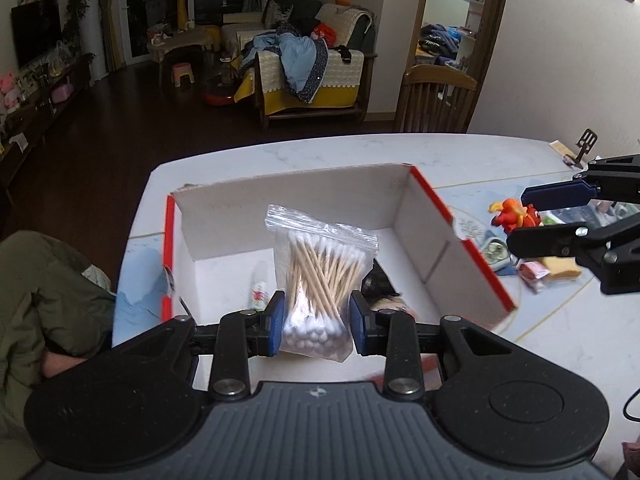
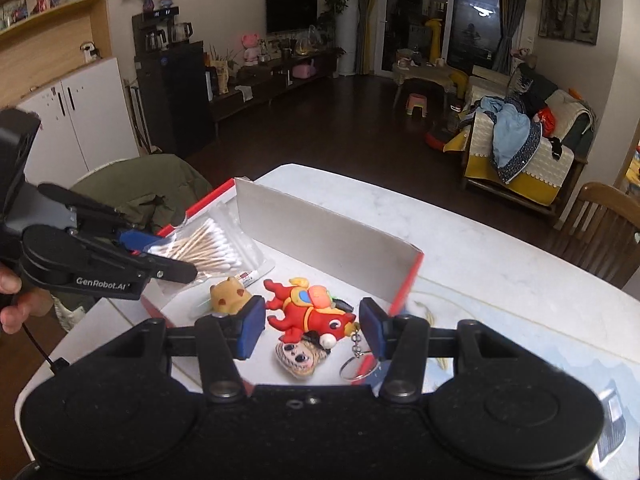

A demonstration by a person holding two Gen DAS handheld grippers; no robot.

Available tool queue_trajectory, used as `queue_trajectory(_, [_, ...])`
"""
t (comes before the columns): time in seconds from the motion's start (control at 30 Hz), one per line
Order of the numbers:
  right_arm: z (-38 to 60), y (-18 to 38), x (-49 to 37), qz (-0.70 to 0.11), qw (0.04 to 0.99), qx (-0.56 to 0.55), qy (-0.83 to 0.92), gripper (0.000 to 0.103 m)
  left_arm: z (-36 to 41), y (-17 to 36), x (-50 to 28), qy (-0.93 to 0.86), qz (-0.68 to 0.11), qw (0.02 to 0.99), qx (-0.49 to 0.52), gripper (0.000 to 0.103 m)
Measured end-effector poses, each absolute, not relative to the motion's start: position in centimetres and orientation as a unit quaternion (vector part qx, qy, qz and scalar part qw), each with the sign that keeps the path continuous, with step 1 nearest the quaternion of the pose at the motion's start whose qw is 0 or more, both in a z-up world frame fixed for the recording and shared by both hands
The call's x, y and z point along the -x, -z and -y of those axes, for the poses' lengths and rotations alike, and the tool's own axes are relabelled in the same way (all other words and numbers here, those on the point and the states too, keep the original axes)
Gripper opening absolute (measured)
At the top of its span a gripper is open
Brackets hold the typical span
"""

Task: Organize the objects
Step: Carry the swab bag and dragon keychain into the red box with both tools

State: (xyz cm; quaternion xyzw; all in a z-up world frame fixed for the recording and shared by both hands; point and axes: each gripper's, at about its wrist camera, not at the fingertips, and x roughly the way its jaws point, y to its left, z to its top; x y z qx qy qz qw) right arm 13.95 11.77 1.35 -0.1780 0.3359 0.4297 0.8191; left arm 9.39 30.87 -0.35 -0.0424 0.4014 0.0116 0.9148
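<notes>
The bag of cotton swabs (image 1: 320, 280) is pinched at its lower end between the blue pads of the left tongs (image 1: 316, 322), which are closed narrowly on it. The bag stands up from the pads, swab sticks fanning toward its zip edge, and hangs over the open white box with red edges (image 1: 436, 236). In the right wrist view the same bag (image 2: 208, 246) juts out from the left tongs (image 2: 160, 258) above the box's near left corner.

The red horse toy (image 2: 310, 312) sits between the pads of the right tongs (image 2: 310, 330), which stand about half open; its head is near the right pad, and whether either pad presses on it cannot be told. A metal key ring (image 2: 356, 366) dangles below it. From the left wrist view the toy (image 1: 516, 216) shows between the right tongs' (image 1: 520, 218) two fingers, off to the right of the box.

On the box floor lie a small brown bear figure (image 2: 228, 300), a doll-face charm (image 2: 298, 356) directly under the horse, and a small white tube with red print (image 1: 259, 290).

The box rests on a white marbled table (image 1: 360, 152). Right of the box on the table lie a few small packets (image 1: 548, 272). An olive jacket (image 1: 44, 300) hangs beside the table's left edge, and a wooden chair (image 1: 436, 100) stands at the far side.
</notes>
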Motion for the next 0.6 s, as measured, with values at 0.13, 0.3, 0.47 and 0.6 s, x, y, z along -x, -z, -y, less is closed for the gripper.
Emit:
queue_trajectory(0.13, [-14.3,-0.2,-14.4,-0.333,0.818,0.199,-0.425,0.051,-32.0,1.1,-11.1,-0.007,-0.410,0.911,0.032,0.031])
queue_trajectory(0.3, [-16.9,1.7,-15.3,-0.346,0.817,0.212,-0.410,0.051,-32.6,2.4,-13.4,-0.001,-0.424,0.906,0.013,0.031])
queue_trajectory(0.47, [-18.7,4.2,-16.5,-0.375,0.815,0.210,-0.389,0.051,-33.1,4.3,-15.5,-0.002,-0.443,0.897,0.014,0.032])
queue_trajectory(0.6, [-19.4,5.8,-17.0,-0.399,0.811,0.208,-0.374,0.051,-32.8,5.2,-16.9,0.003,-0.455,0.890,0.003,0.031])
